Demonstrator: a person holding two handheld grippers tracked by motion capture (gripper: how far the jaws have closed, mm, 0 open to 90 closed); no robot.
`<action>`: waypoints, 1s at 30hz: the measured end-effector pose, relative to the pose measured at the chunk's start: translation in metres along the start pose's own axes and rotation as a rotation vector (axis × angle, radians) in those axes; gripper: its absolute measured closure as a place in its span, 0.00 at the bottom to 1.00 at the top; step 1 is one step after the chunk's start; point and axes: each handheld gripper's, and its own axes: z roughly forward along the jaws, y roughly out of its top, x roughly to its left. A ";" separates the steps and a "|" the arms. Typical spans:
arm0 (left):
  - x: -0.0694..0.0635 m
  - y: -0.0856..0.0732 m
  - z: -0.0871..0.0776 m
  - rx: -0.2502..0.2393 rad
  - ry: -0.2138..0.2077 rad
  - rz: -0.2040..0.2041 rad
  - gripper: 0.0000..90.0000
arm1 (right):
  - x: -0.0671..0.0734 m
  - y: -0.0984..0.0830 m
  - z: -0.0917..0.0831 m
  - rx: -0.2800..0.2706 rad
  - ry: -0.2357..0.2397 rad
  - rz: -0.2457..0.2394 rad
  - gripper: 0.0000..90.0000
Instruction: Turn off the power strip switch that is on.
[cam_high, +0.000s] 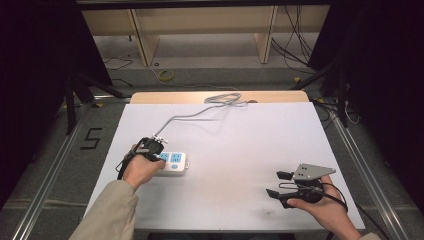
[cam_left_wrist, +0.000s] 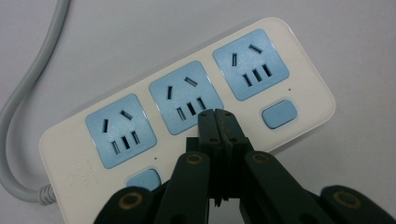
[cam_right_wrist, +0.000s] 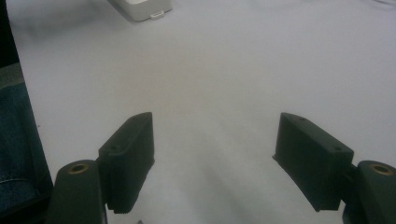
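Observation:
A white power strip (cam_high: 175, 161) with three blue sockets lies on the left of the white table; its grey cable (cam_high: 186, 117) runs toward the far edge. In the left gripper view the strip (cam_left_wrist: 308, 88) sits under my left gripper (cam_left_wrist: 216, 113), whose jaws are shut together with nothing between them, tips over the strip's near edge just below the middle socket (cam_left_wrist: 186, 95). A blue button (cam_left_wrist: 279, 114) lies right of the tips. My left gripper (cam_high: 156, 148) rests at the strip's left end. My right gripper (cam_high: 278, 184) stands open at the near right, jaws (cam_right_wrist: 215, 154) wide apart over bare table.
The table (cam_high: 240, 145) has a wooden strip along its far edge, where the grey cable coils (cam_high: 225, 99). Metal rails run along both sides. Shelving and loose cables lie on the floor beyond. A corner of the power strip (cam_right_wrist: 142, 8) shows at the top of the right gripper view.

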 end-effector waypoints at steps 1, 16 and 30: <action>0.000 0.000 0.000 0.003 -0.001 -0.001 1.00 | 0.000 0.000 0.000 0.000 0.001 0.000 0.32; 0.002 0.004 0.001 0.028 -0.011 -0.020 1.00 | 0.001 0.000 0.000 0.005 0.003 -0.003 0.32; 0.001 0.009 0.002 0.063 -0.009 -0.025 1.00 | 0.001 0.000 0.001 0.005 0.004 0.000 0.32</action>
